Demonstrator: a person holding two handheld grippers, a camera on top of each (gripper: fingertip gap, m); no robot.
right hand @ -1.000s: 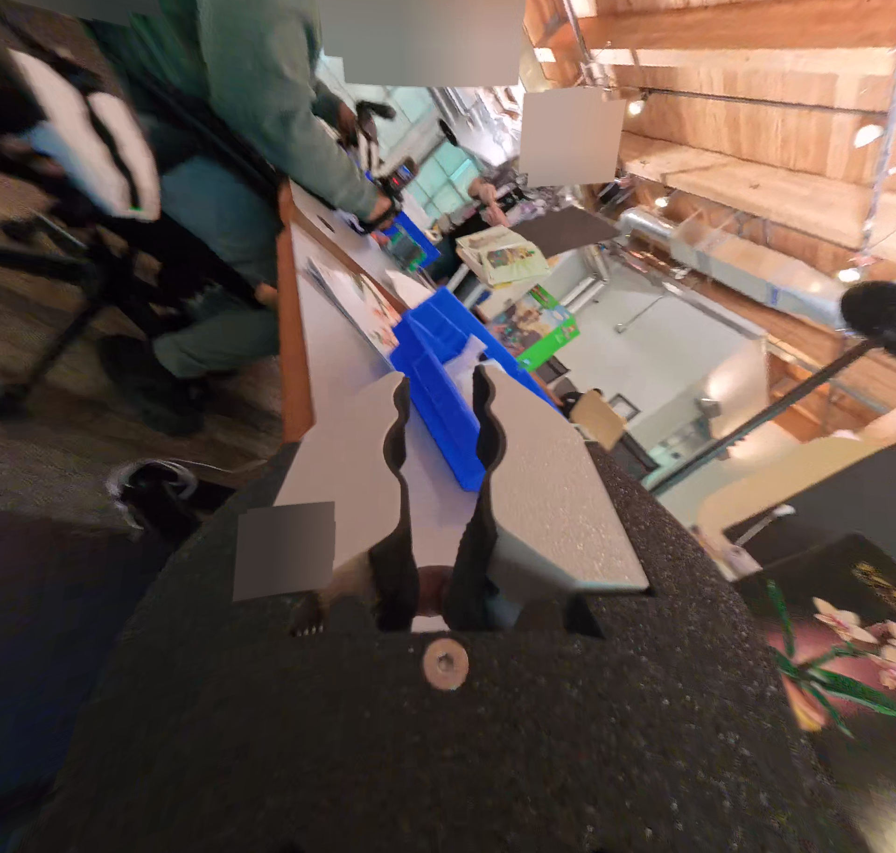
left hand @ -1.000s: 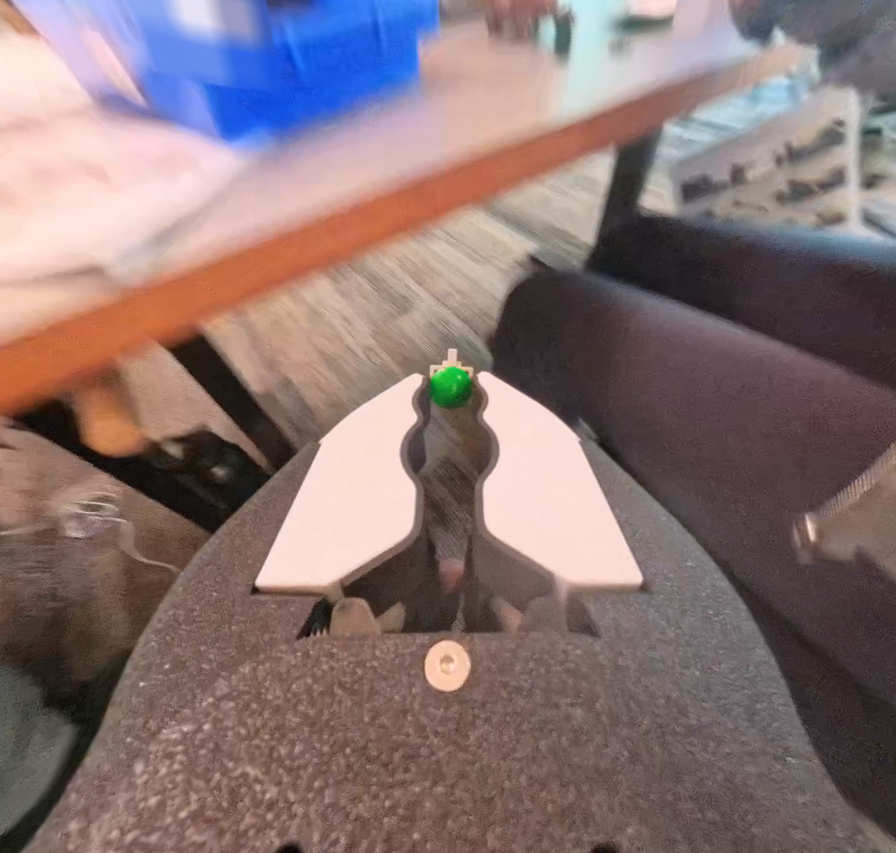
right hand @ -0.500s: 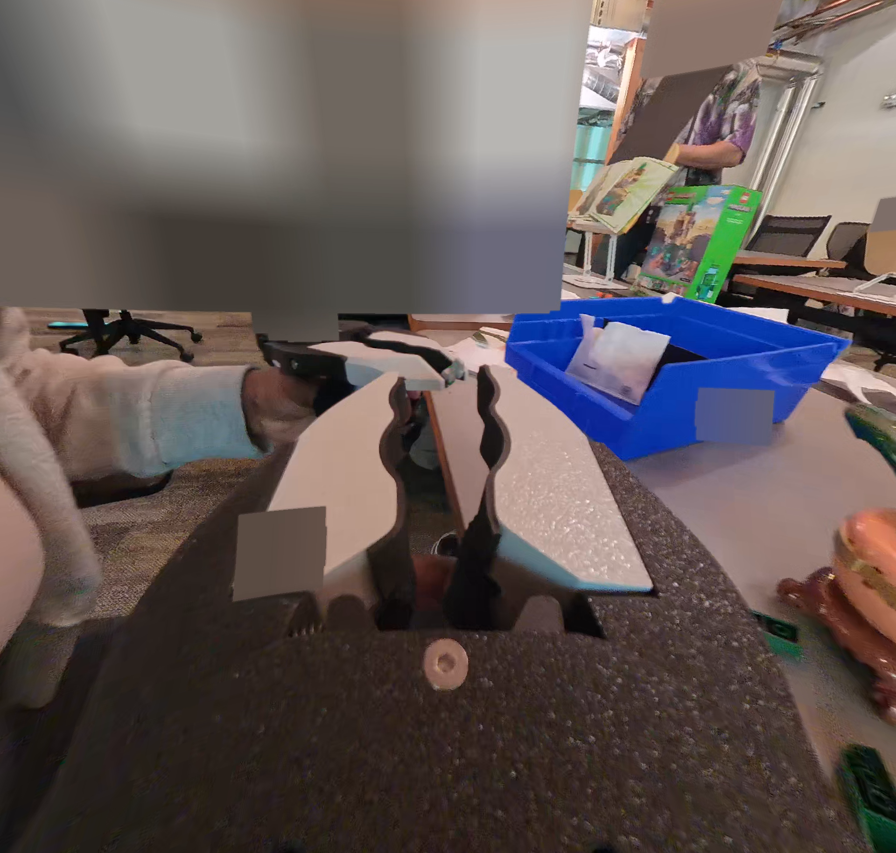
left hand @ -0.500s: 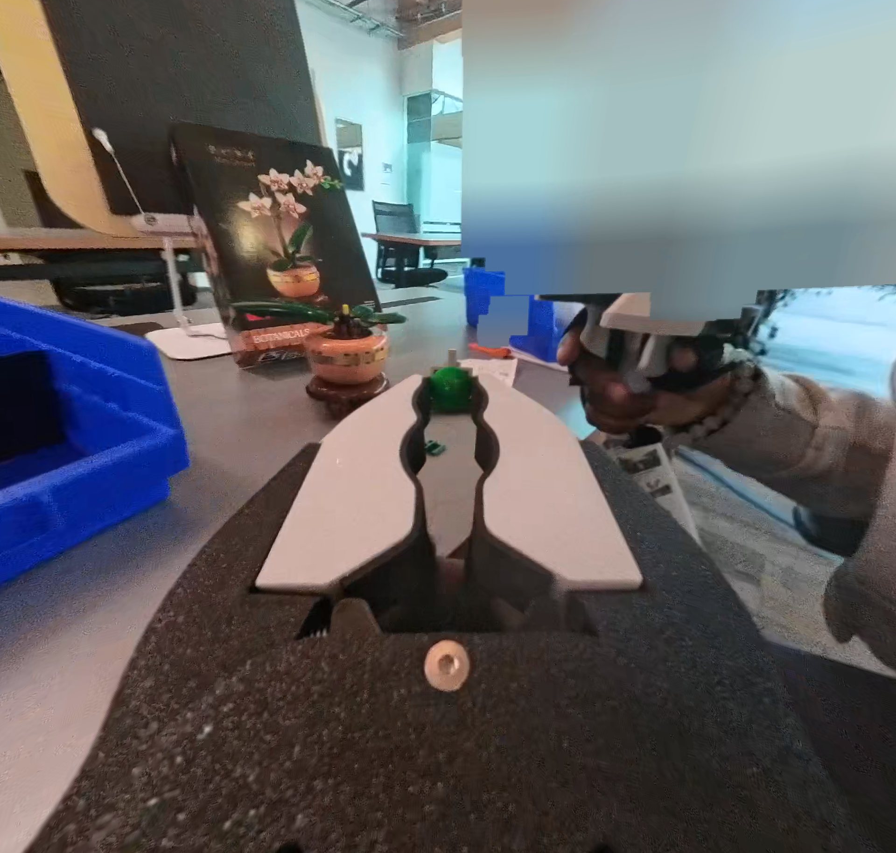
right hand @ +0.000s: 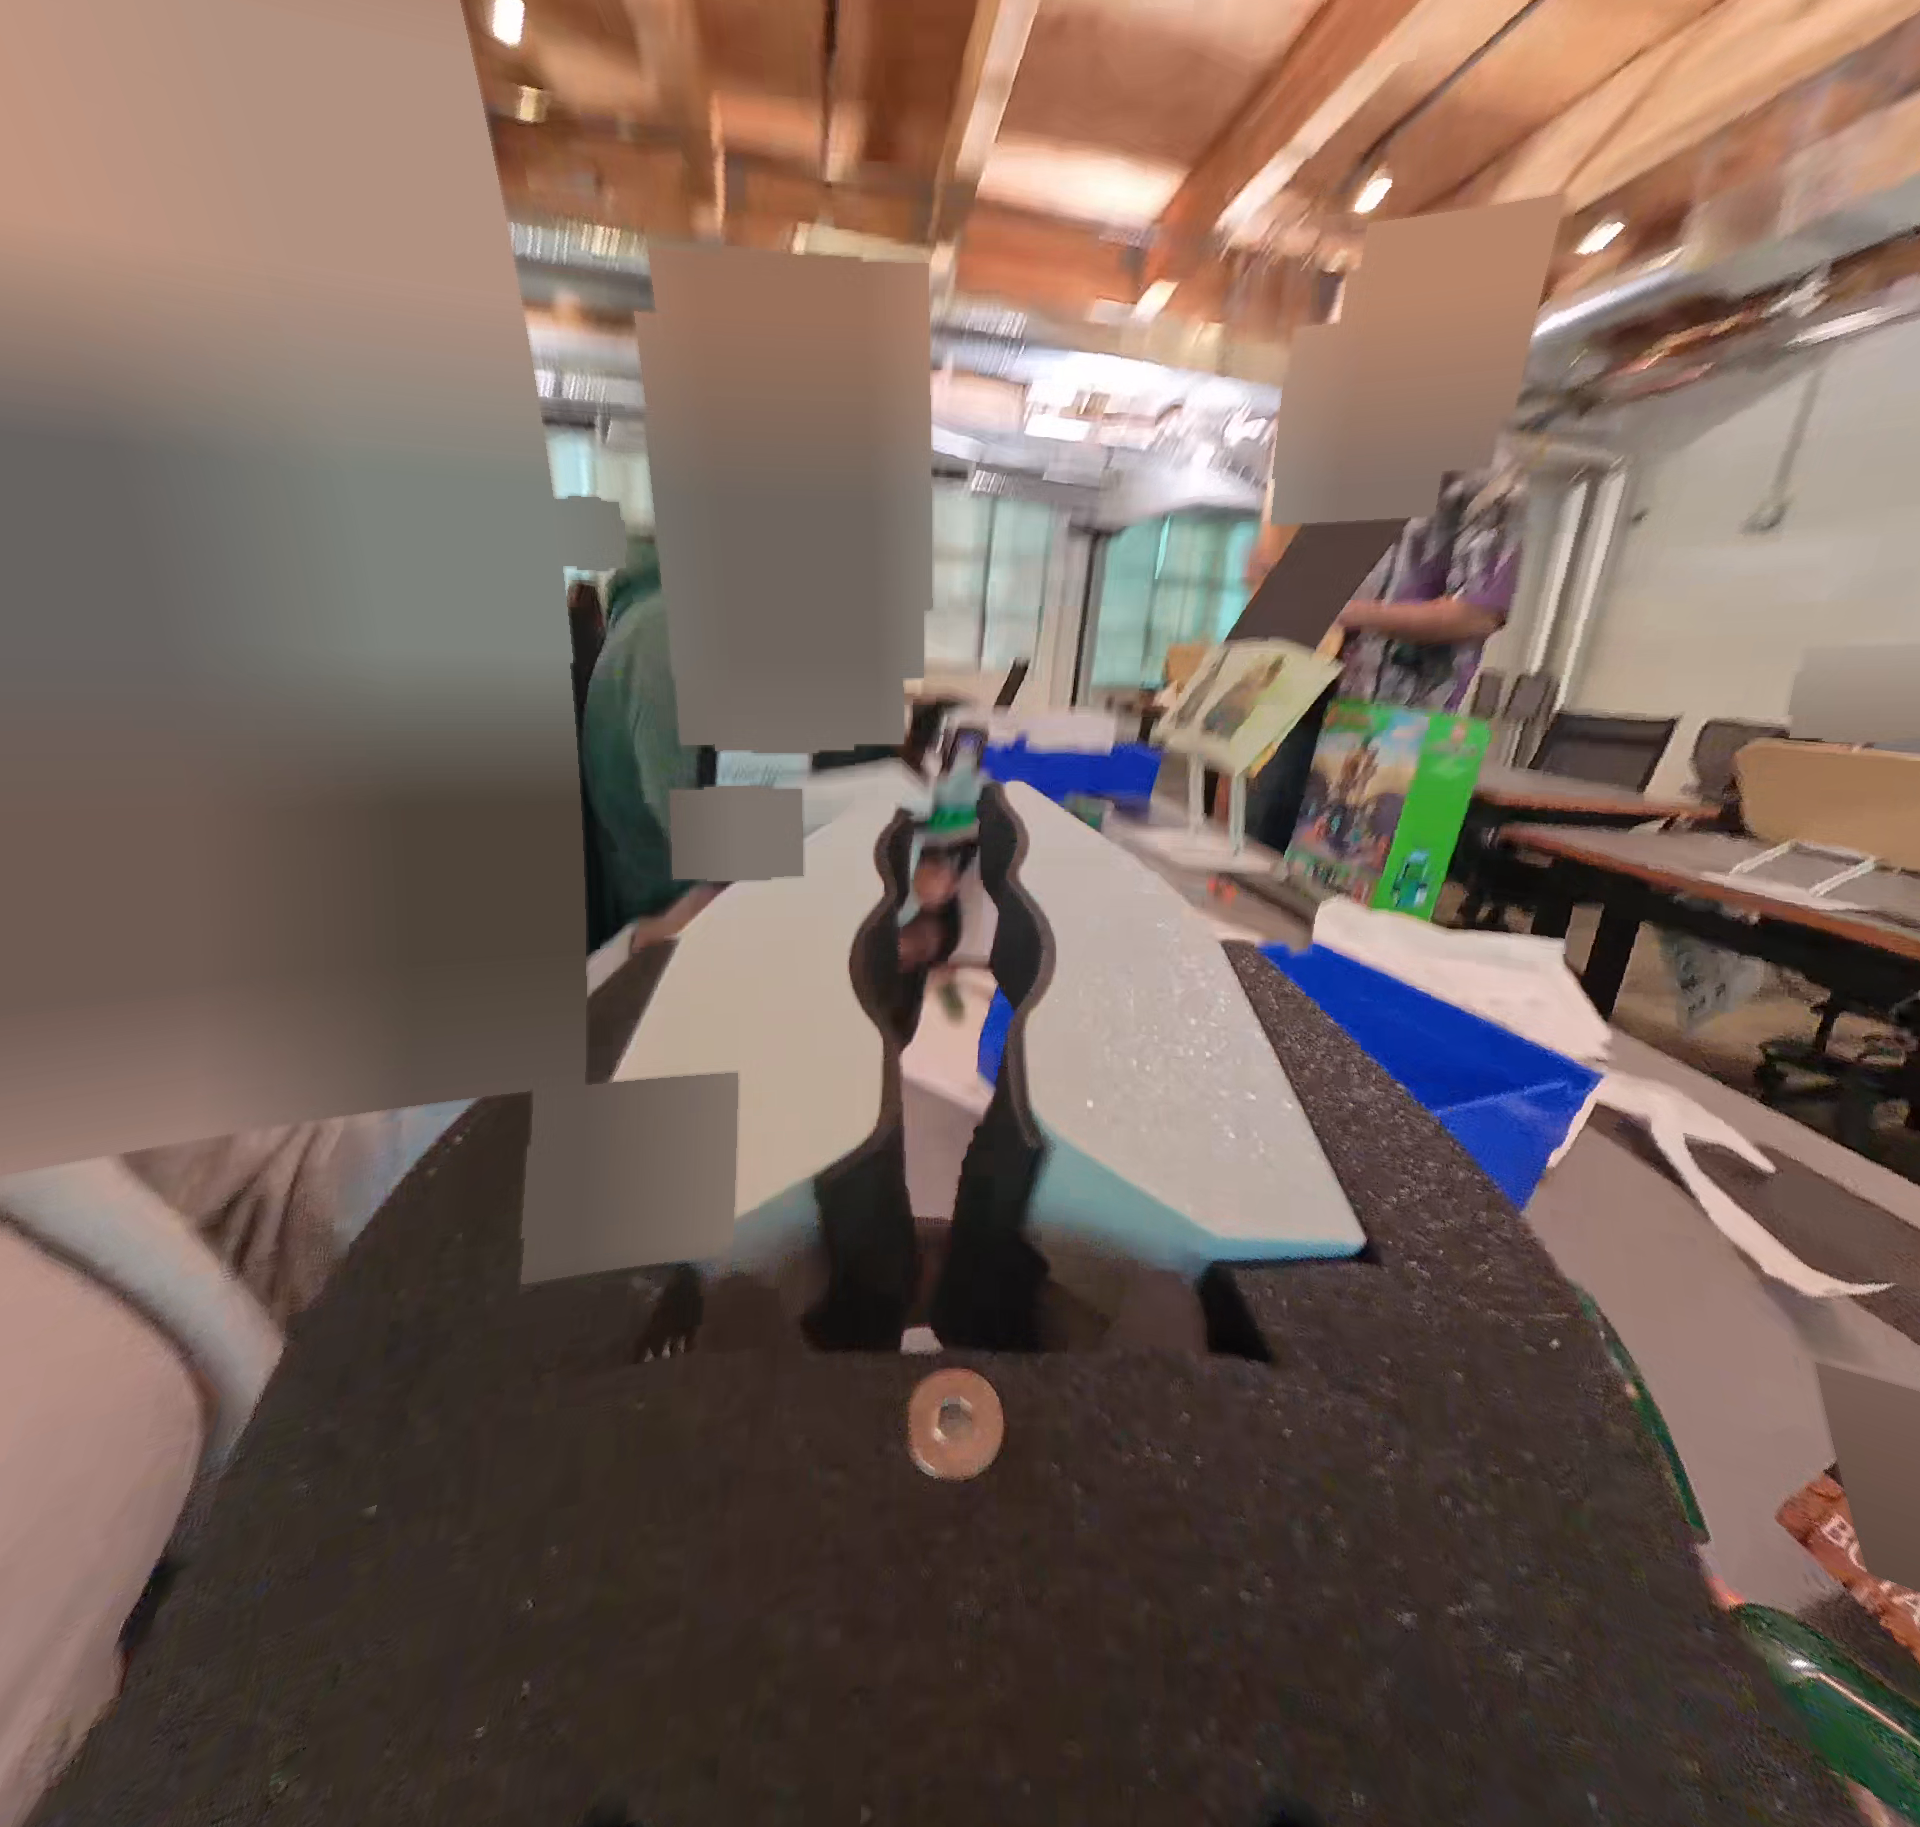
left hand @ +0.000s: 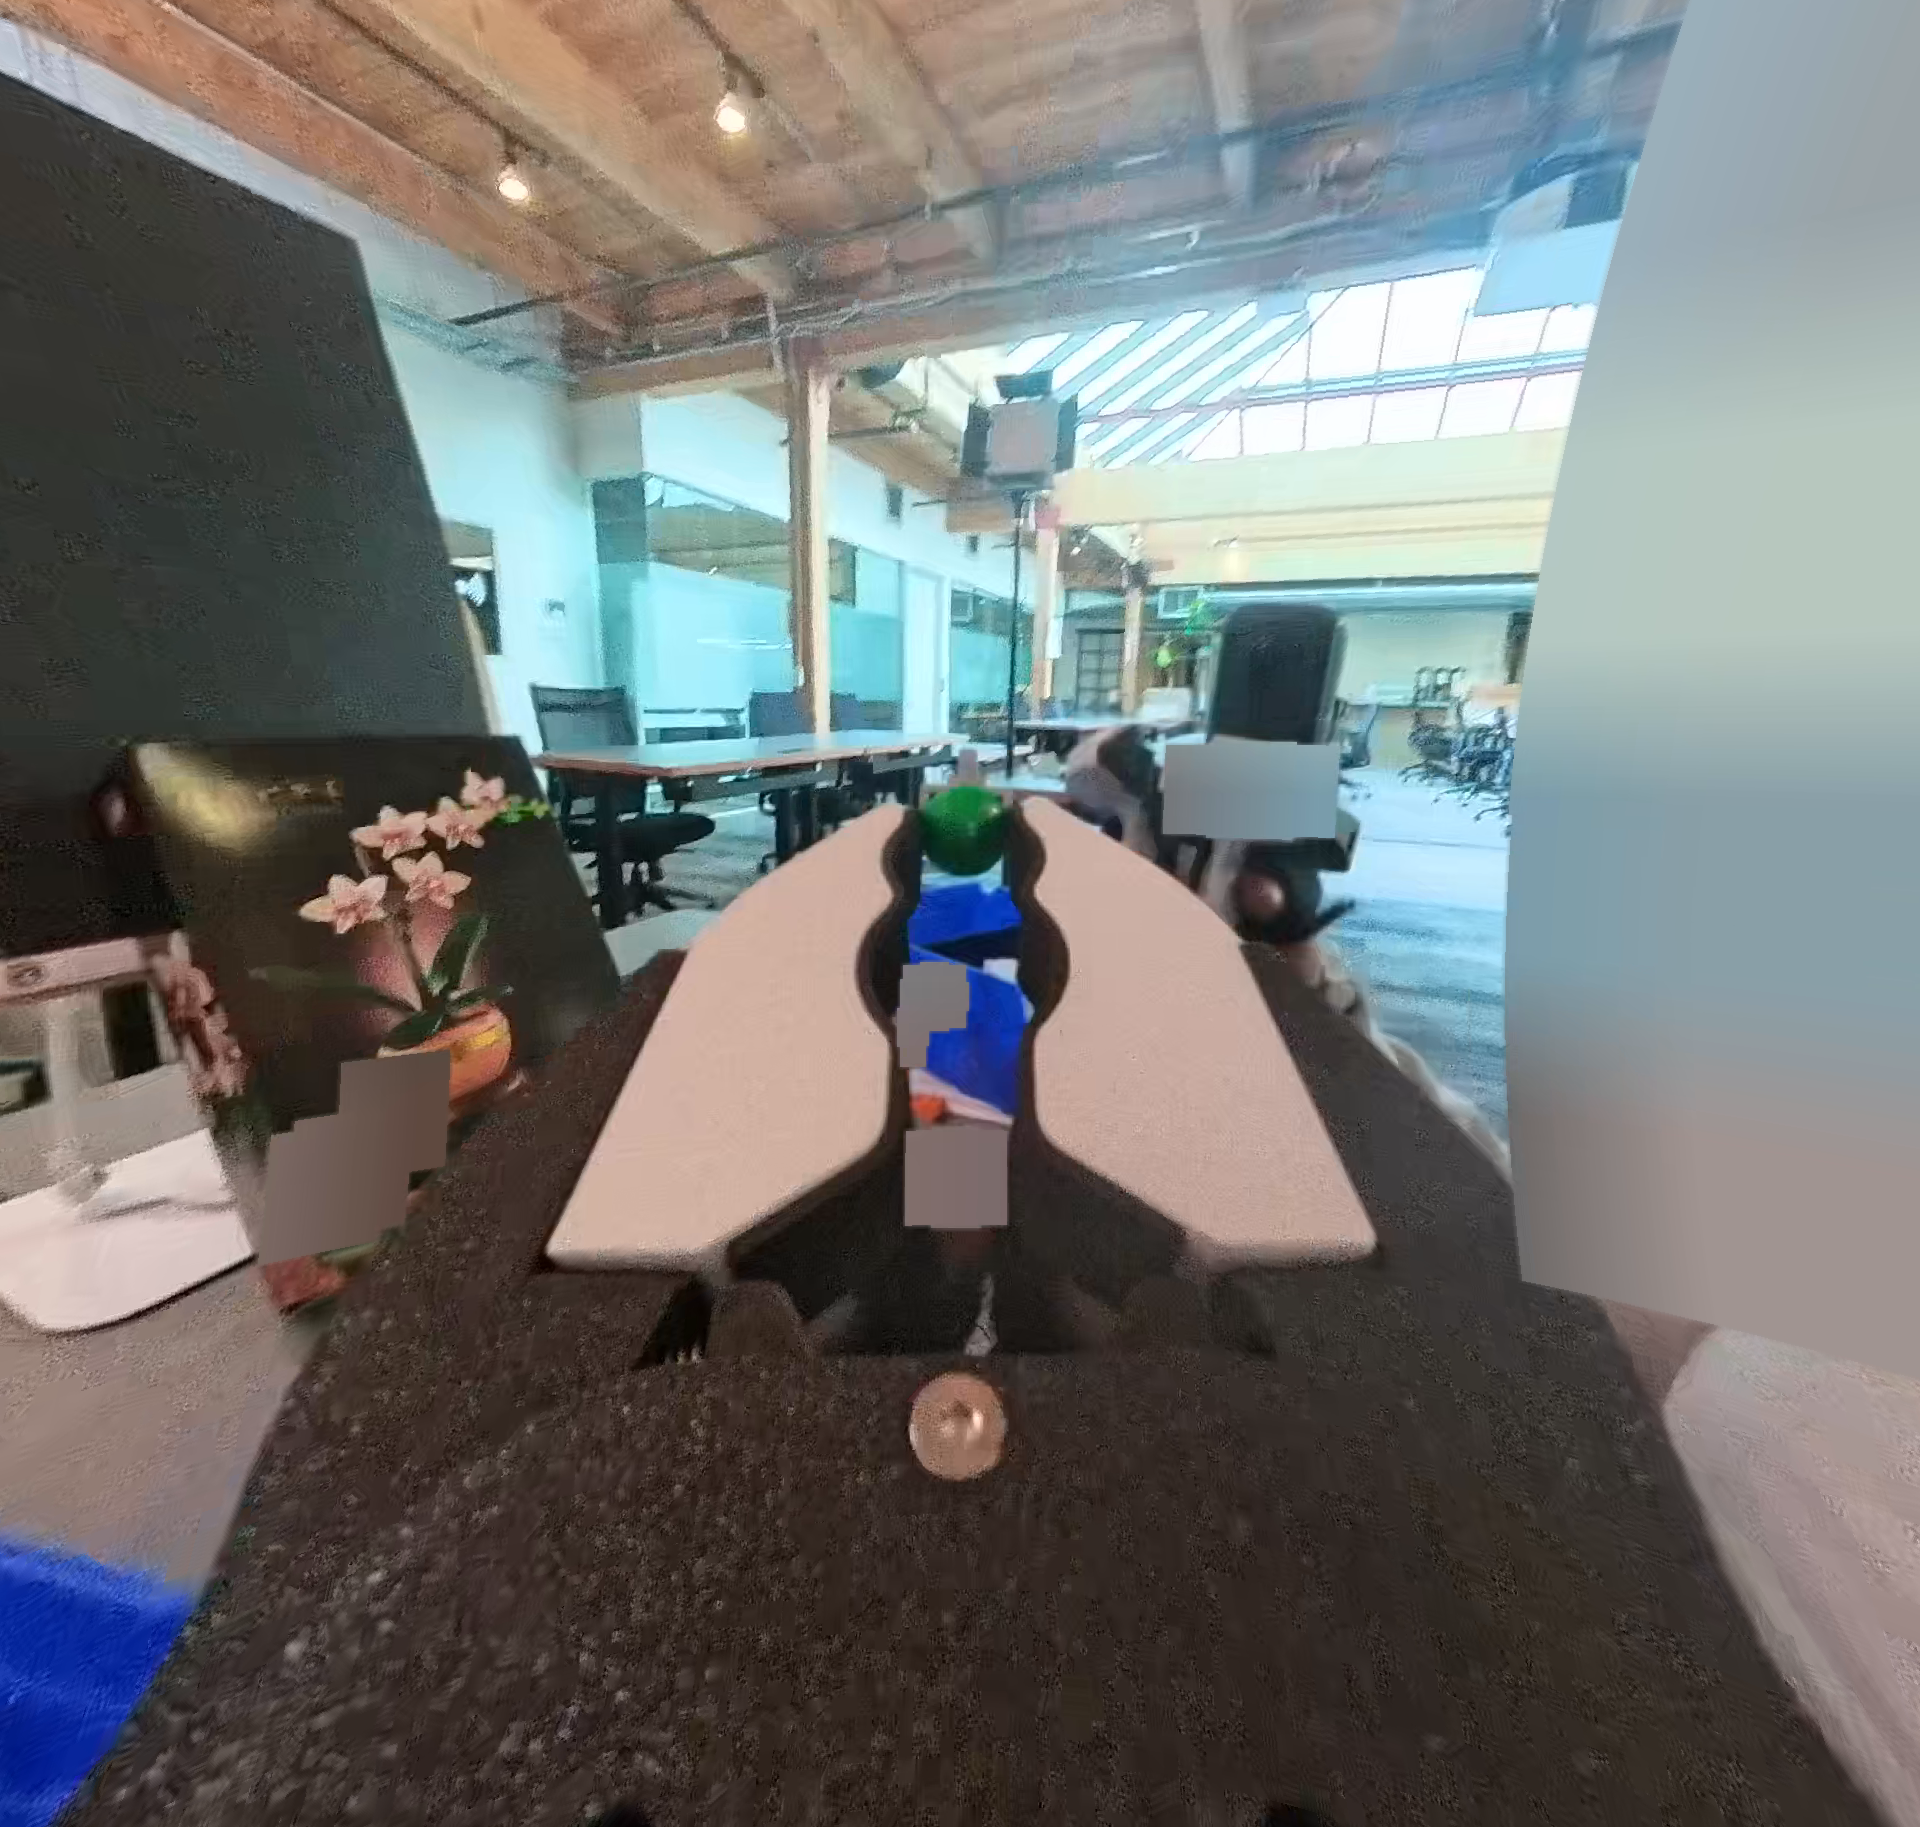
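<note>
Pinched a green bead (left hand: 962,830) at twelve o'clock in the left gripper (left hand: 964,821); right gripper (right hand: 954,821) nearly closed, contents unclear.

A timber-beamed ceiling (left hand: 935,63) is lit by spot lamps (left hand: 730,115). Glass partitions (left hand: 717,624) and skylights (left hand: 1351,364) are seen beyond long desks (left hand: 748,754) and office chairs (left hand: 613,811). A white wall (right hand: 1714,582) is seen.

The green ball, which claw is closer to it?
Left. The left claw pinches the green ball right between its tips. The right claw is raised in the air apart from it, facing the left one, which shows blurred just beyond its tips.
</note>
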